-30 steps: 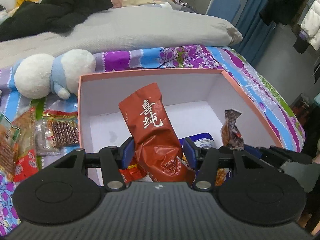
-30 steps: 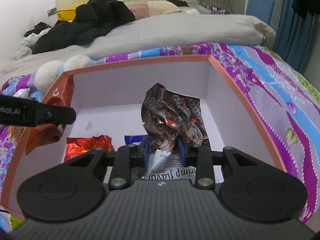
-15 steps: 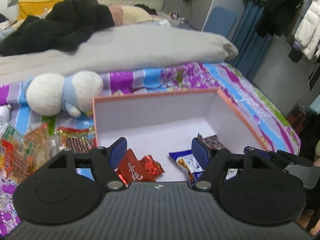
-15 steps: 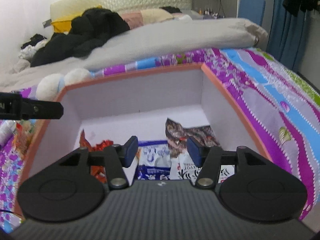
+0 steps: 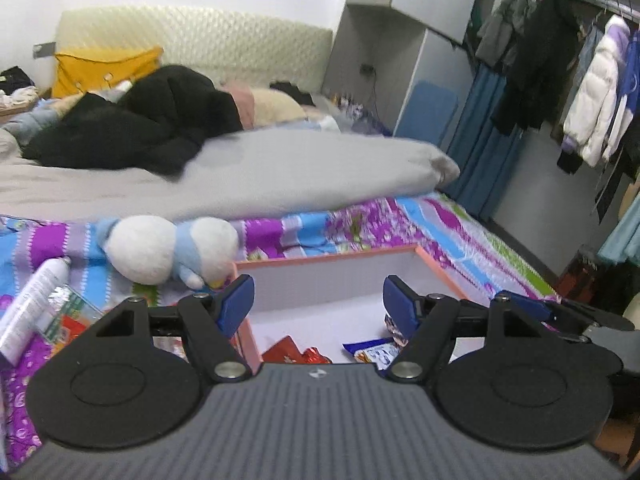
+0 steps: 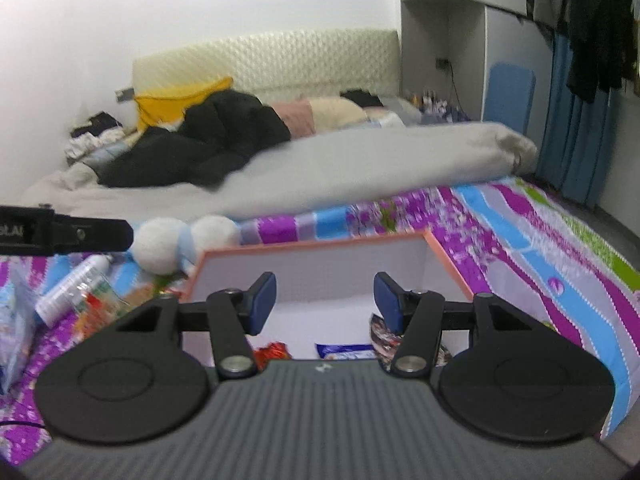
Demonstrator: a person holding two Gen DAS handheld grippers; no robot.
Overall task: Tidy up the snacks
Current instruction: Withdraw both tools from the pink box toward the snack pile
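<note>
Loose items left of box: one white cylindrical bottle (image 5: 32,304) lying on the patterned purple-and-blue bedsheet (image 5: 360,224), beside a heap of clear and red snack packets (image 5: 68,320); the heap's count cannot be told.
Plush toy: one white-and-light-blue stuffed toy (image 5: 168,248), just beyond the box's far left corner.
Box: one open cardboard box with orange rim and white inside (image 5: 340,256), resting on the bed.
Snacks in box: four show. From the left, a red foil packet (image 5: 286,354), a small crinkled red wrapper (image 5: 316,356), a blue-and-white packet (image 5: 372,352), and a dark brown printed packet (image 6: 380,334) by the right wall. All lie flat on the box floor, partly hidden by the tool bodies.
Left tool (image 5: 318,300): blue pads set wide, nothing between them, above the box's near part.
Right tool (image 6: 325,300): pads parted, empty, likewise over the box.
Bedding behind: one grey duvet (image 5: 280,172), one black garment (image 5: 152,128), one yellow pillow (image 5: 100,68).
</note>
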